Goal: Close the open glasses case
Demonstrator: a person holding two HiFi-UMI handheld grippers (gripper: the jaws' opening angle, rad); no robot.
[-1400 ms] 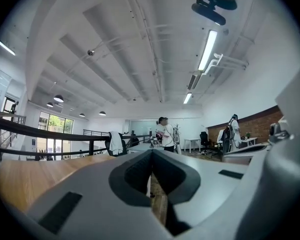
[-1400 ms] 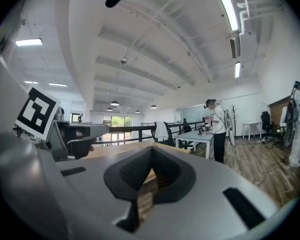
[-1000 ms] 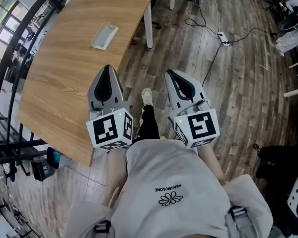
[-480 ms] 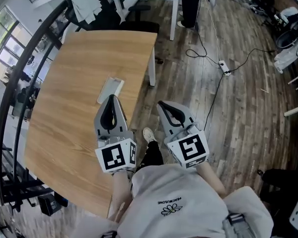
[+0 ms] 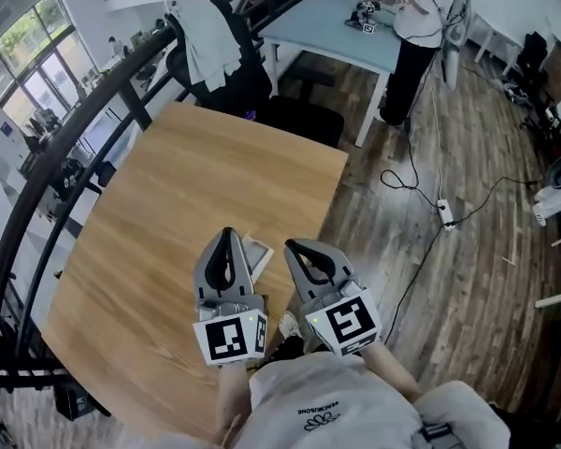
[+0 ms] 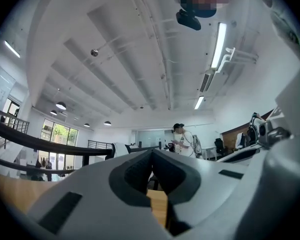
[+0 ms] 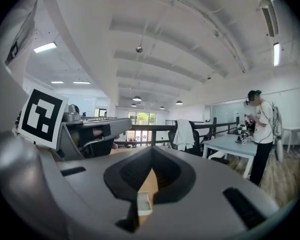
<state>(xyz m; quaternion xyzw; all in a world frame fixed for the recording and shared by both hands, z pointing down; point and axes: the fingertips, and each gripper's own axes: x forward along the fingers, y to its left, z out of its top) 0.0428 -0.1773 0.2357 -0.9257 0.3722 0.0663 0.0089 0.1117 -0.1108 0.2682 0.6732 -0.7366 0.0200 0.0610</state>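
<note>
The white glasses case (image 5: 256,254) lies near the right edge of the wooden table (image 5: 159,204), and the left gripper hides part of it. My left gripper (image 5: 226,235) hangs over the table just left of the case, jaws shut and empty. My right gripper (image 5: 293,247) hangs just right of the case at the table's edge, its jaws also together with nothing in them. In the left gripper view, the left gripper (image 6: 151,152) shows tabletop through its loop. The right gripper (image 7: 151,151) shows a white bit of the case (image 7: 144,204) through its own loop.
A pale blue table (image 5: 341,26) stands beyond, with a person (image 5: 421,26) beside it. A black chair draped with a white garment (image 5: 210,50) sits at the wooden table's far end. Cables and a power strip (image 5: 445,213) lie on the floor at right. A black railing (image 5: 65,148) runs along the left.
Both grippers have travelled forward along the table, from its near corner up to the case, which now lies between them. Their jaws look the same as before.
</note>
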